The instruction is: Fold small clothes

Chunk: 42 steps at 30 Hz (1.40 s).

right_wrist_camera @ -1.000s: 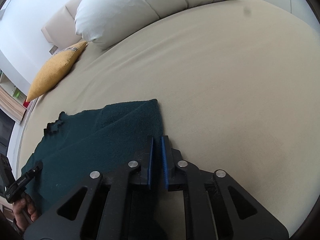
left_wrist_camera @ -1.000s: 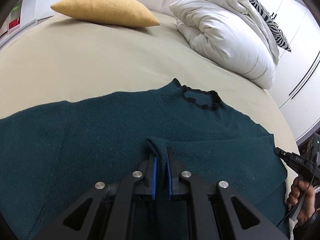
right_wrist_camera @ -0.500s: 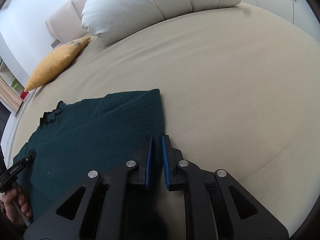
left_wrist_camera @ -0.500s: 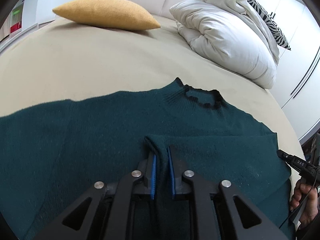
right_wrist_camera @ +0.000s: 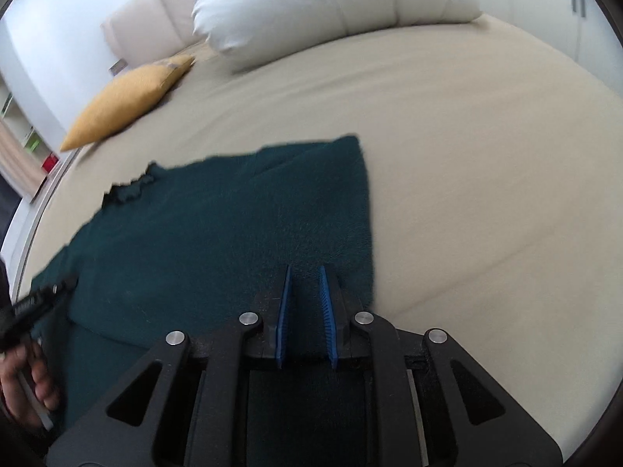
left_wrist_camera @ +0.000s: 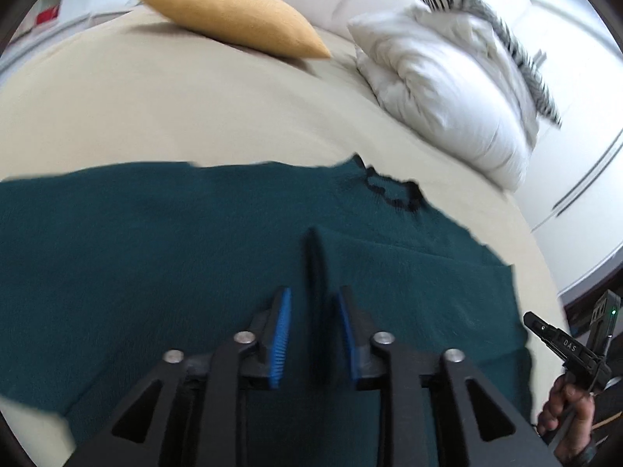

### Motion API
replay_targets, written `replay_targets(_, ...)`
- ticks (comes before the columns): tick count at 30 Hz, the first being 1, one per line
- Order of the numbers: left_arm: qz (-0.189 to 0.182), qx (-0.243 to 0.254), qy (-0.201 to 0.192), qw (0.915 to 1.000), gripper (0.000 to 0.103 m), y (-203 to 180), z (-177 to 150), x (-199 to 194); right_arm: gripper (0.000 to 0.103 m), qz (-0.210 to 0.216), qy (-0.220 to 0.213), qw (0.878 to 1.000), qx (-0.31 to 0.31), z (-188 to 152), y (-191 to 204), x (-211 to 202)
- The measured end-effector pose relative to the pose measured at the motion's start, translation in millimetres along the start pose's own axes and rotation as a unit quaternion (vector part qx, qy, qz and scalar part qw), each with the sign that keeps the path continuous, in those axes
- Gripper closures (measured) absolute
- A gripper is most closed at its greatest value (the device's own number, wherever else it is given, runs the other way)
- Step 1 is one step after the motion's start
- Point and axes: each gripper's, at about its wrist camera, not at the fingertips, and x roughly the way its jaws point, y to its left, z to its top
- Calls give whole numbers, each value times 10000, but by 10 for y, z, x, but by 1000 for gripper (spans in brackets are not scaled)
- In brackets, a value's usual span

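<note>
1. Here, the dark green sweater (left_wrist_camera: 155,257) lies spread on the beige bed (left_wrist_camera: 194,109), its black-trimmed collar (left_wrist_camera: 393,190) pointing toward the pillows; one side is already folded over the body, giving a straight edge (right_wrist_camera: 366,210) in the right wrist view.
2. Left gripper (left_wrist_camera: 313,311): jaws apart, blue pads (left_wrist_camera: 281,334) on either side of a raised ridge of knit (left_wrist_camera: 313,257) that stands between them without being pinched.
3. Right gripper (right_wrist_camera: 305,292): jaws slightly apart, blue pads showing, tips over the folded part of the sweater near its straight edge.
4. Background: a yellow cushion (left_wrist_camera: 233,15) and a white duvet (left_wrist_camera: 440,89) at the head of the bed, with a zebra-striped pillow (left_wrist_camera: 486,35) behind the duvet.
5. The left wrist view is motion-blurred.
</note>
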Motion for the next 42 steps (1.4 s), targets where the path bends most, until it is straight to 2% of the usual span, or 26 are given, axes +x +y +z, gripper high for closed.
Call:
replay_targets(2, 30, -208, -205, 9996, 50, 198, -63, -310, 82, 82, -353, 9993, -105, 7, 125, -288)
replay_targets(4, 99, -603, -447, 9971, 41, 563, -152, -711, 59, 188, -697, 9971, -244, -49, 313, -592)
replay_targets(5, 172, -808, -564, 9950, 38, 751, -191, -889, 38, 285, -801, 9960, -259, -88, 401, -700)
replay_targets(7, 372, -1341, -917, 9860, 36, 1249, -290, -1321, 23, 639, -1071, 9917, -322, -214, 629, -936)
replay_targets(9, 643, -1987, -1272, 9697, 34, 1814, -421, -1729, 23, 921, -1039, 9889, -533, -355, 892, -1034)
replay_targets(10, 764, -2273, -1389, 9608, 34, 2047, -497, -1875, 23, 1119, -881, 9879, -607, -444, 1052, -1040)
replay_targets(11, 913, -2710, -1505, 9463, 34, 2368, -592, -2040, 23, 1261, -783, 9871, -607, -496, 1135, -1038)
replay_targets(12, 972, -2996, -1562, 9362, 34, 2562, -649, -2127, 23, 1528, -603, 9847, -582, -583, 1264, -1014)
replay_targets(13, 1003, -3425, -1708, 9184, 34, 2845, -740, -2261, 23, 1678, -483, 9830, -564, -647, 1324, -1010)
replay_targets(15, 930, -3887, -1956, 8955, 34, 3193, -846, -2404, 25, 1908, -255, 9796, -578, -786, 1534, -962)
replay_targets(18, 750, -4184, -2112, 8802, 34, 3476, -827, -2431, 26, 2111, -56, 9760, -542, -921, 1730, -920)
replay_targets(20, 785, -4183, -2174, 8784, 35, 3577, -750, -2413, 27, 2183, 36, 9743, -552, -1008, 1832, -915)
replay_targets(22, 812, -4217, -2107, 8782, 51, 3663, -685, -2318, 27, 2162, 54, 9745, -597, -1061, 1902, -914)
replay_targets(23, 817, -4307, -2036, 8754, 74, 3714, -678, -2279, 28, 2153, 71, 9747, -599, -1078, 1905, -926)
replay_targets(24, 788, -4389, -1978, 8729, 90, 3762, -663, -2256, 29, 2153, 84, 9747, -591, -1091, 1898, -935)
replay_targets(26, 699, -4379, -1945, 8750, 93, 3791, -663, -2275, 30, 2142, 78, 9751, -567, -1125, 1893, -964)
replay_targets(29, 813, -4026, -2087, 8876, 94, 3543, -615, -2387, 31, 2136, 66, 9758, -472, -1139, 1788, -971)
replay_targets(32, 784, -3324, -2106, 9160, 95, 2985, -403, -2414, 32, 2138, 111, 9761, -383, -1149, 1644, -945)
replay_targets(33, 709, -2971, -2048, 9299, 95, 2682, -285, -2368, 32, 2138, 130, 9762, -348, -1149, 1605, -919)
replay_targets(35, 586, -2357, -1926, 9507, 95, 2165, -156, -2249, 32, 2161, 144, 9760, -244, -1189, 1518, -901)
replay_targets(37, 429, -1587, -1684, 9719, 95, 1479, -73, -1983, 32, 2168, 125, 9760, -141, -1214, 1427, -892)
replay_targets(39, 241, -948, -1363, 9858, 94, 844, -152, -1616, 32, 2165, 127, 9762, -48, -1209, 1334, -863)
replay_targets(42, 24, -496, -880, 9949, 94, 218, -345, -1020, 32, 2112, 140, 9772, 178, -1216, 1125, -844)
